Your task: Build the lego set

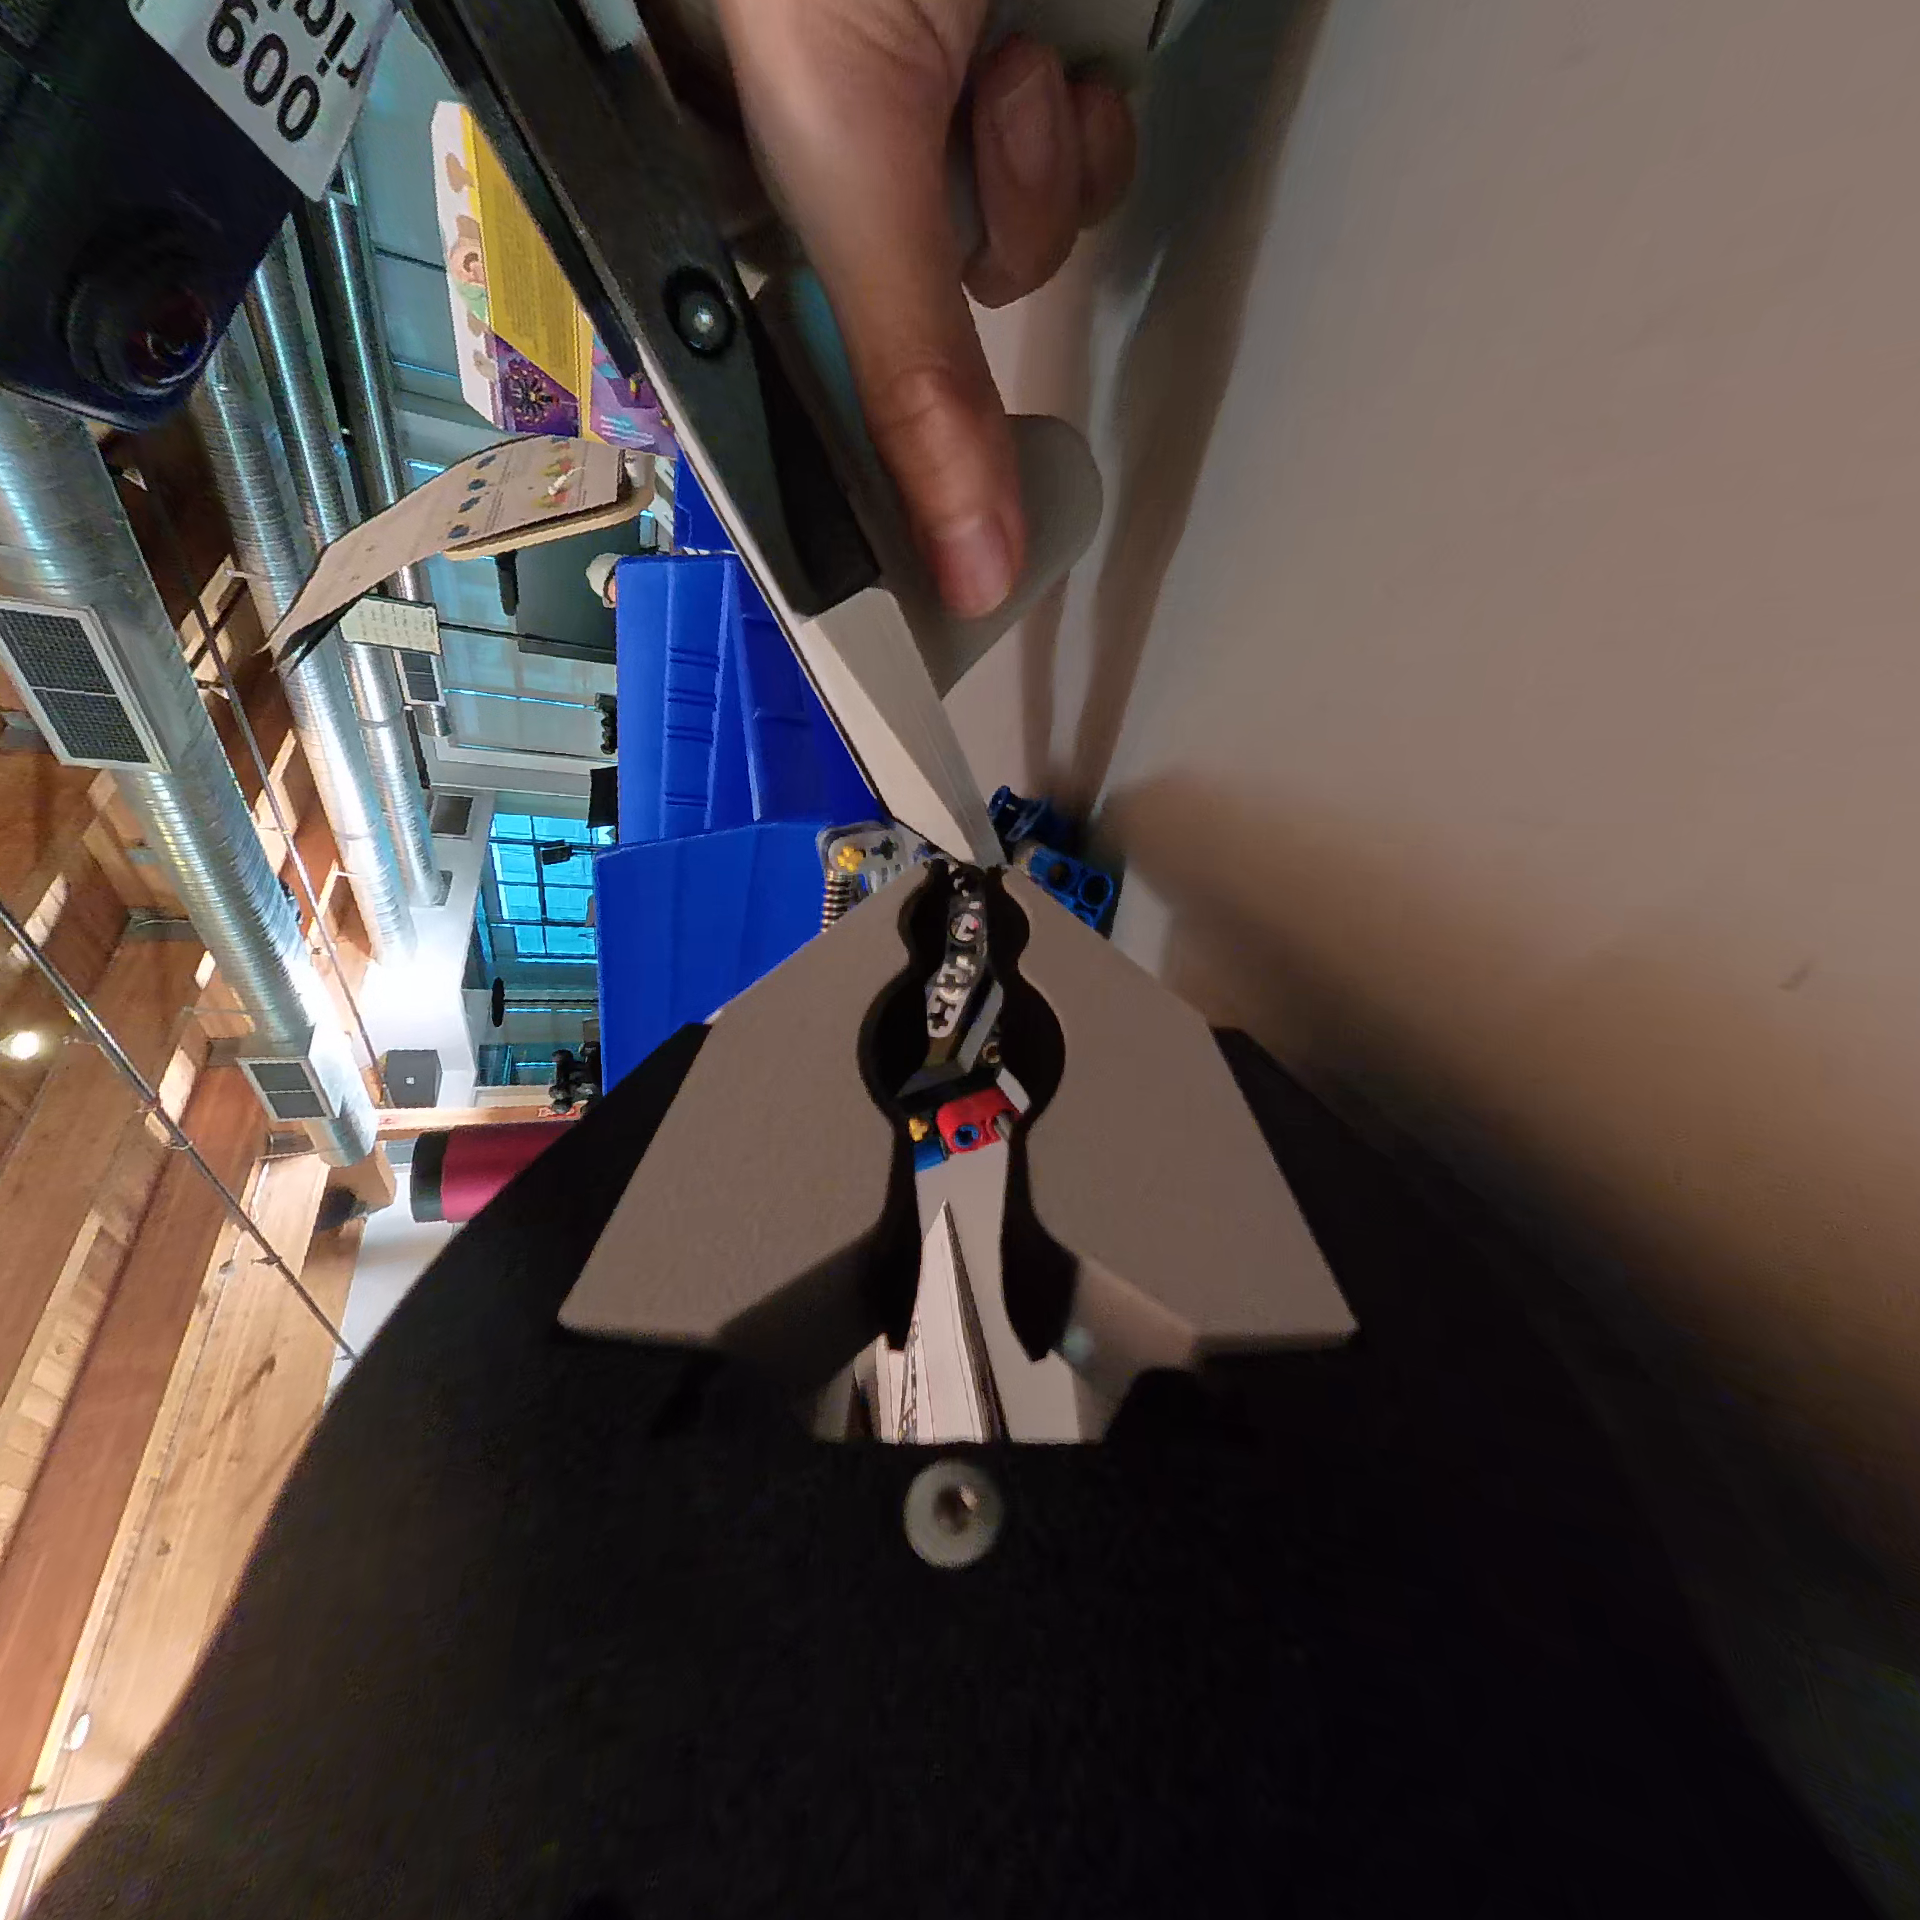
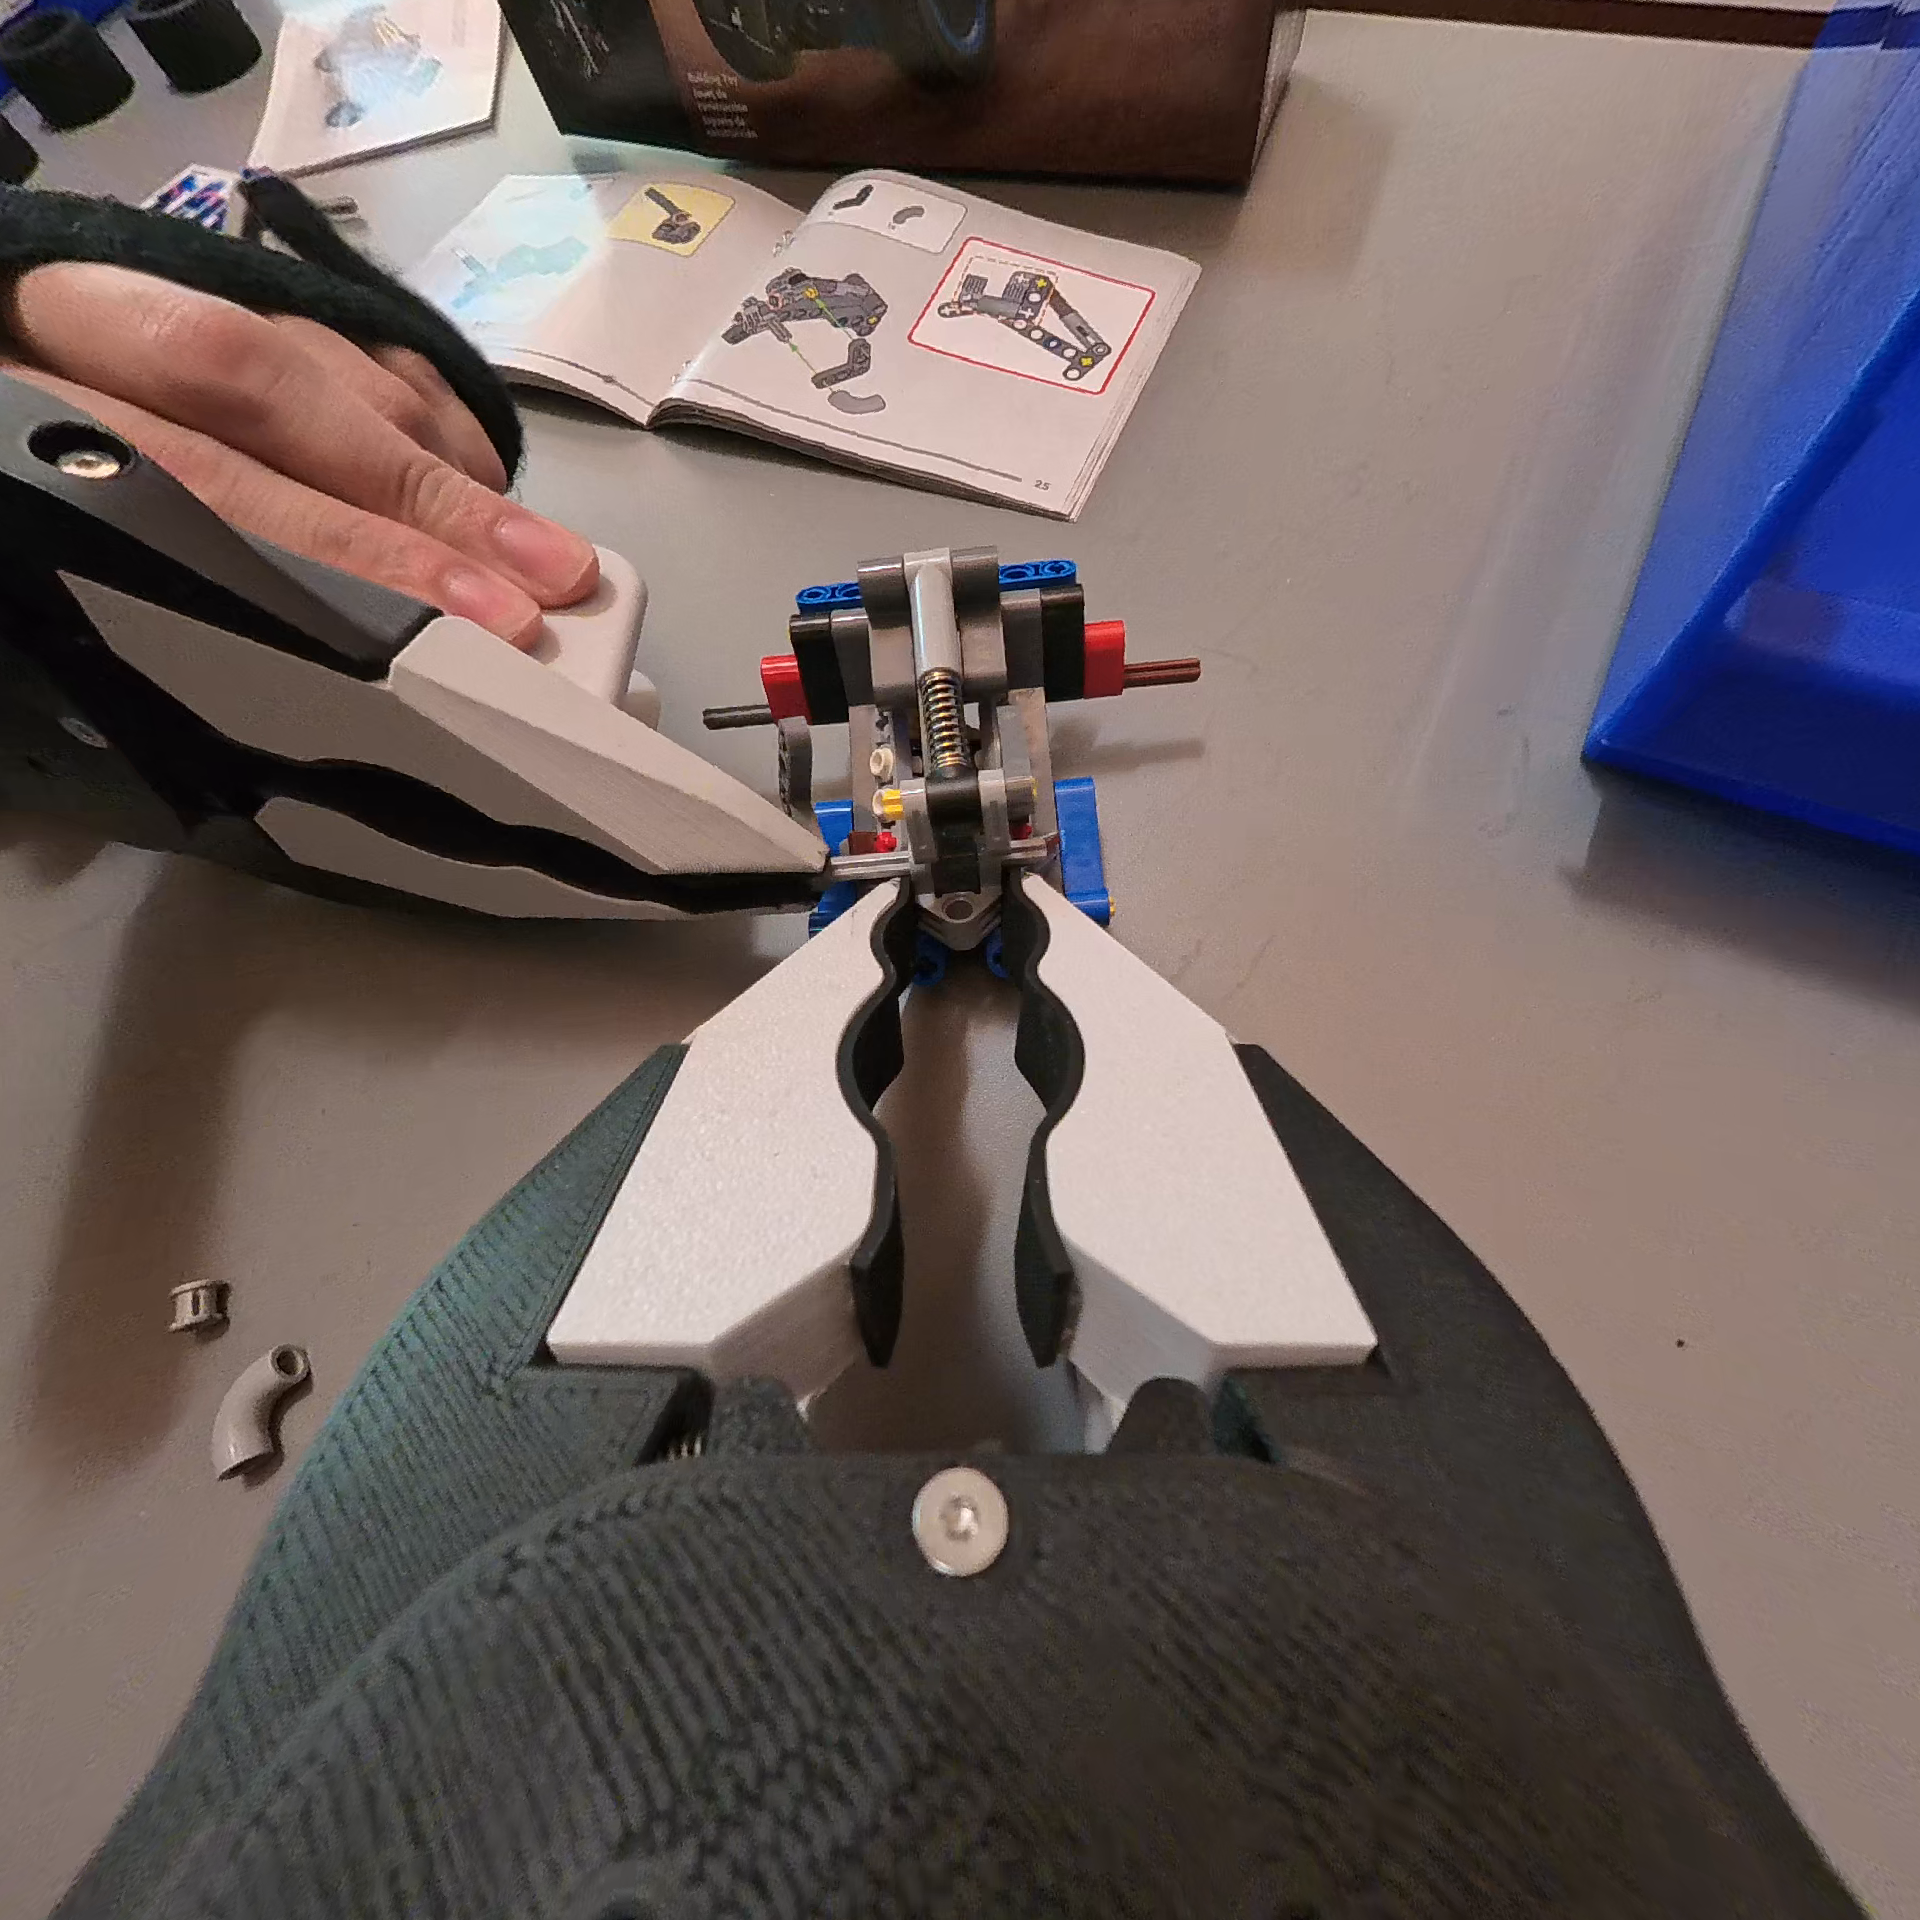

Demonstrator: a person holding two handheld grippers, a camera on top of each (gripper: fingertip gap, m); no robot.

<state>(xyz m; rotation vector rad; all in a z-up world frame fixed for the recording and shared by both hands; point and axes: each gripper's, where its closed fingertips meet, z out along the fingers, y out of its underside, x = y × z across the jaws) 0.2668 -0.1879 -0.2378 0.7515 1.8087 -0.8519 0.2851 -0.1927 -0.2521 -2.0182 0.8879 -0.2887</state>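
Observation:
A toy-brick model (image 2: 940, 707) with a spring, red, blue and grey parts stands on the grey table (image 2: 1403, 1039). My right gripper (image 2: 958, 899) is shut on the model's near end, with its pads pressed against a grey and black piece. My left gripper (image 2: 816, 871) comes in from the left, held by a hand (image 2: 312, 416), and is shut on the end of a thin grey axle (image 2: 864, 860) that runs across the model. In the left wrist view my left gripper (image 1: 971, 871) has its tips together at the model (image 1: 961, 966), and the right gripper's finger (image 1: 914, 748) meets them.
An open instruction booklet (image 2: 831, 332) and a dark box (image 2: 914, 83) lie behind the model. A blue bin (image 2: 1787, 520) stands at the right. Two small grey parts (image 2: 197, 1304) (image 2: 255, 1408) lie at the near left. Black tyres (image 2: 62, 52) sit at the far left.

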